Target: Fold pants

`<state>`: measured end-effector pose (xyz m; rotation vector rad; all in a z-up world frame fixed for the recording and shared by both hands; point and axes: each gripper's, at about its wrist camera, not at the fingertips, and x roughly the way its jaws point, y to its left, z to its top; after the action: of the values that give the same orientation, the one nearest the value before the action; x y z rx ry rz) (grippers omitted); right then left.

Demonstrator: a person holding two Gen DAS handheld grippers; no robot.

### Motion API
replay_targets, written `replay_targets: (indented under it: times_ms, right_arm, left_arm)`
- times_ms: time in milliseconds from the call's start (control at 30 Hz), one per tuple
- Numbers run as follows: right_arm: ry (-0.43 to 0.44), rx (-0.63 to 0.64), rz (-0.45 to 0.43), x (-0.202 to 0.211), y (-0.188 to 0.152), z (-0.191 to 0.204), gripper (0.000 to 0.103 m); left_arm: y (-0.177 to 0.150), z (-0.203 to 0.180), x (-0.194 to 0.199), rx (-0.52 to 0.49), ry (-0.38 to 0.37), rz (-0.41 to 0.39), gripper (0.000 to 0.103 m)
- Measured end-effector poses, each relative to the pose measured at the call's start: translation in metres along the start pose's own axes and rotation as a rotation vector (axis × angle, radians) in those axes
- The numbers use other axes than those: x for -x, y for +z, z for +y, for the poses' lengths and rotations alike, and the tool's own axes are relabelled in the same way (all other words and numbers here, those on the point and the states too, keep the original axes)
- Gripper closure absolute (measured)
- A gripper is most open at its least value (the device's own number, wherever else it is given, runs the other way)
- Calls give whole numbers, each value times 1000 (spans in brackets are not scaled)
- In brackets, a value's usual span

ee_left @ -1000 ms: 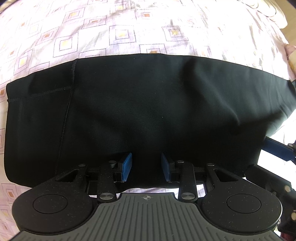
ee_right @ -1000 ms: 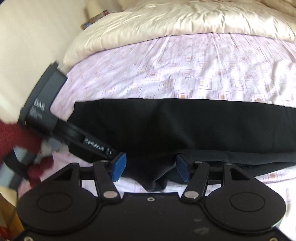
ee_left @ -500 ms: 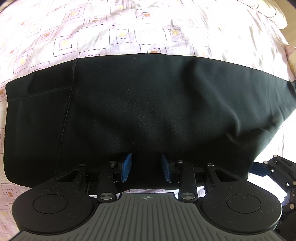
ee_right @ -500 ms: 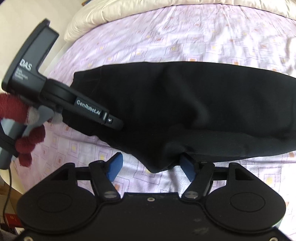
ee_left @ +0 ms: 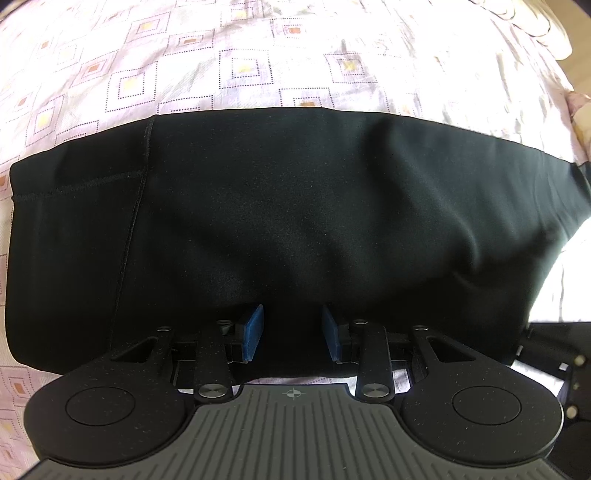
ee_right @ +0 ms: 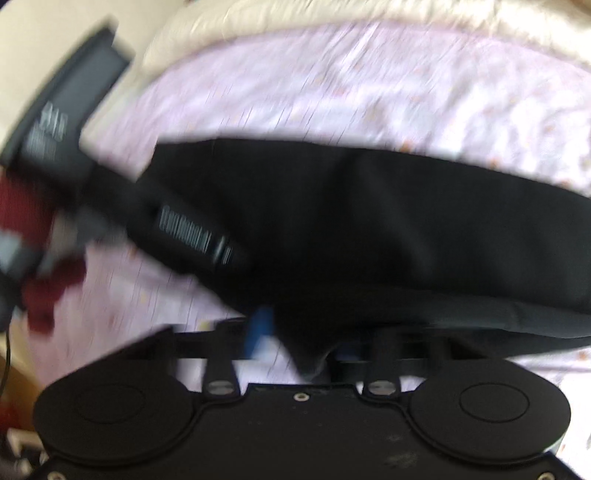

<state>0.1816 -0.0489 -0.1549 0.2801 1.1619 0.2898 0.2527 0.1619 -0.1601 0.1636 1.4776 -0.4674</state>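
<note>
The left gripper (ee_left: 291,332) has its 2 blue pads (ee_left: 253,332) set partly apart, with the near edge of the black pants (ee_left: 295,221) bunched between them; the cloth fills the gap, so it appears pinched there. The right gripper (ee_right: 299,339) has just been closing its jaws. Its view is badly blurred, but a hanging point of the pants' lower edge sits between its blue pads (ee_right: 258,328), and they seem to have closed on it.

The pants lie flat on a lilac bedsheet (ee_left: 258,55) printed with small squares, long axis running left to right across both views. In the left wrist view a stitched end of the garment with a vertical seam lies at the left edge, and the cloth runs off to the right.

The left gripper points steeply down at the near edge of the pants. In the right wrist view its dark body (ee_right: 74,147) comes in from the upper left, held by a hand in a dark red glove (ee_right: 40,284). A cream quilt (ee_right: 369,22) lies beyond the sheet.
</note>
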Motion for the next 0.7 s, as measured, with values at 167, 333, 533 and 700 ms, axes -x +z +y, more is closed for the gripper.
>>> replay_targets:
  times_ms: [167,333,533,700]
  right_arm:
    - [126,-220,26,16,2,-15,95]
    - [27,-243,111,-13,-14,-21,96]
    - [51,-234,15,23,-24,-15,58]
    - [36,-200,4,48,-43,-16,59]
  left_arm:
    - [-2,5,1,11,-11,-8,69]
    - [-5,4,4,-6,1,-10,69]
    - [-29,-19,36,-3,-68,-108,70]
    - [-54,-69,37,-135,-143,-109,69]
